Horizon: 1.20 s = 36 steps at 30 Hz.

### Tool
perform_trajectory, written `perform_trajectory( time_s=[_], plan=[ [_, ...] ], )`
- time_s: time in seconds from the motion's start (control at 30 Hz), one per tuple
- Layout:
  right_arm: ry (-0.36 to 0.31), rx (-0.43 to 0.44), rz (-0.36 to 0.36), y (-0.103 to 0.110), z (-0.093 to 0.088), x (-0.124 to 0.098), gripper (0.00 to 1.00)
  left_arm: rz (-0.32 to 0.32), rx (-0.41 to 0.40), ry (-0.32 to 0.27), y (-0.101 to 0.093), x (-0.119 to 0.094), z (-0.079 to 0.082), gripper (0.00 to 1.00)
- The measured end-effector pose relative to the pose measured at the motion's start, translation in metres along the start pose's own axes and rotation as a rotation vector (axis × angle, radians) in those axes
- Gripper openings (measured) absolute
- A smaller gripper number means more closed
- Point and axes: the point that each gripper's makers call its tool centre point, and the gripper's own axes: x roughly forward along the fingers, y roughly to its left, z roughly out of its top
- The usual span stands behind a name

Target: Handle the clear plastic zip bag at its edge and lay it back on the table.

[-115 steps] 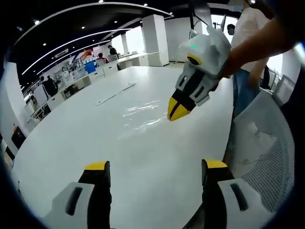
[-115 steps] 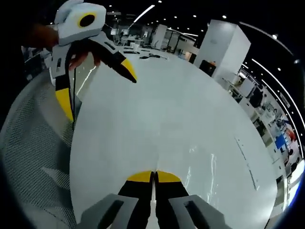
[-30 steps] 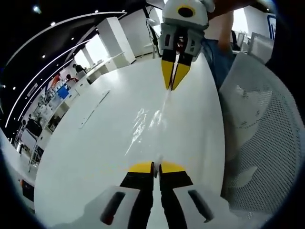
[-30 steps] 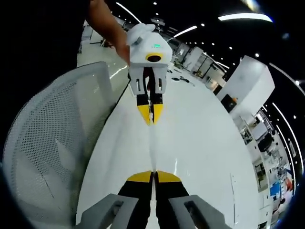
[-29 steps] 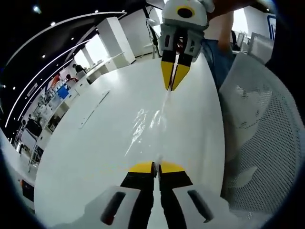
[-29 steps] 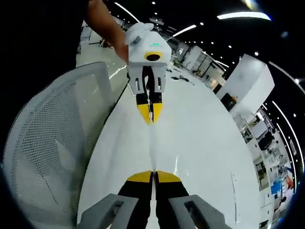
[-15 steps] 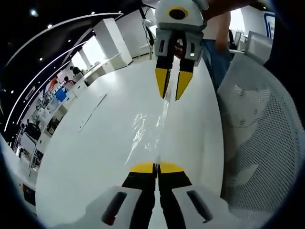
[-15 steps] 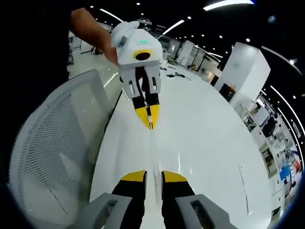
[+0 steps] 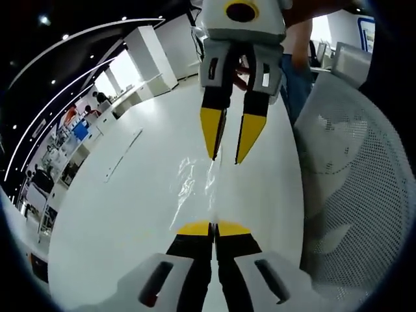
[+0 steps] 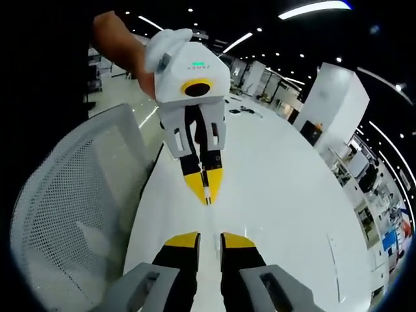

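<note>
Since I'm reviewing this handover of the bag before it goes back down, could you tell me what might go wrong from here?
The left gripper alone pinches the clear zip bag at its edge, so the thin film could slip out or tear.

The right gripper, jaws open, hangs right above the bag and could snag it.

The work is near the table edge beside a mesh chair; a loose bag might slide off.

Open-plan office, dark ceiling with long light strips (image 10: 315, 9). Broad glossy white worktop (image 9: 117, 201); white mesh-backed chair (image 9: 354, 175) beside it. Square white pillar (image 10: 325, 91), distant desks.
</note>
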Motion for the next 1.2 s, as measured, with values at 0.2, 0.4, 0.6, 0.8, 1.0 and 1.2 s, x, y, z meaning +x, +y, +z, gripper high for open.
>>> perform_trajectory(
  time_s=[0.2,0.4,0.6,0.8,1.0,1.2],
  plan=[
    [-0.024,-0.027,0.018,0.003,0.018,0.011,0.07,-0.001,0.007,-0.011,-0.001,0.001,0.005,0.00],
    [-0.037,-0.050,0.031,0.006,0.026,0.016,0.06,-0.009,0.006,-0.014,-0.004,0.002,0.008,0.00],
    [-0.028,-0.059,0.037,0.007,0.025,0.020,0.05,-0.015,0.013,-0.027,-0.006,0.003,0.012,0.00],
    [-0.020,-0.061,0.048,0.009,0.024,0.023,0.04,-0.017,0.013,-0.037,-0.006,0.003,0.015,0.00],
    [-0.009,-0.057,0.053,0.010,0.022,0.025,0.02,-0.028,0.032,-0.042,-0.010,0.003,0.018,0.00],
    [0.007,-0.048,0.056,0.011,0.022,0.025,0.00,-0.036,0.044,-0.038,-0.012,0.002,0.017,0.00]
  ],
)
